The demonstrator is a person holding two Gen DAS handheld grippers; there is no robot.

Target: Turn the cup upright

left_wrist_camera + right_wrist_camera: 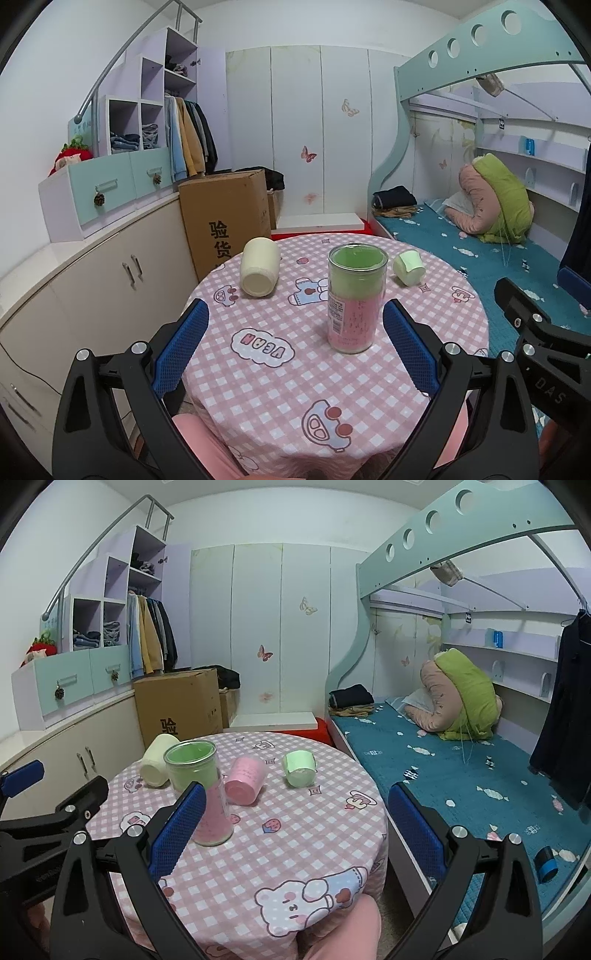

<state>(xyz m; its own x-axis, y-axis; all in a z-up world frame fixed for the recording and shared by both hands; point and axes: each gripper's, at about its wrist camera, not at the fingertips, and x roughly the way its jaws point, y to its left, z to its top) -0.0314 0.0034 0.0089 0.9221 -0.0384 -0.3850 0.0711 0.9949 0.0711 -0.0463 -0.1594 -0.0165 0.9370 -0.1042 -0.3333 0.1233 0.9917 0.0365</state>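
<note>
A tall clear cup (354,299) (201,794) stands upright on the round table, green and pink seen through it. A cream cup (259,266) (157,760) lies on its side at the left. A green cup (408,266) (300,768) lies on its side at the right. A pink cup (245,781) lies on its side behind the tall cup, hidden in the left wrist view. My left gripper (295,347) is open and empty, just short of the tall cup. My right gripper (291,834) is open and empty above the table's right front.
The table (295,387) (277,849) has a pink checked cloth. A cardboard box (225,218) and low cabinets (92,280) stand to the left. A bunk bed (461,775) runs close along the right. The person's pink-clad knee (343,930) is below the table edge.
</note>
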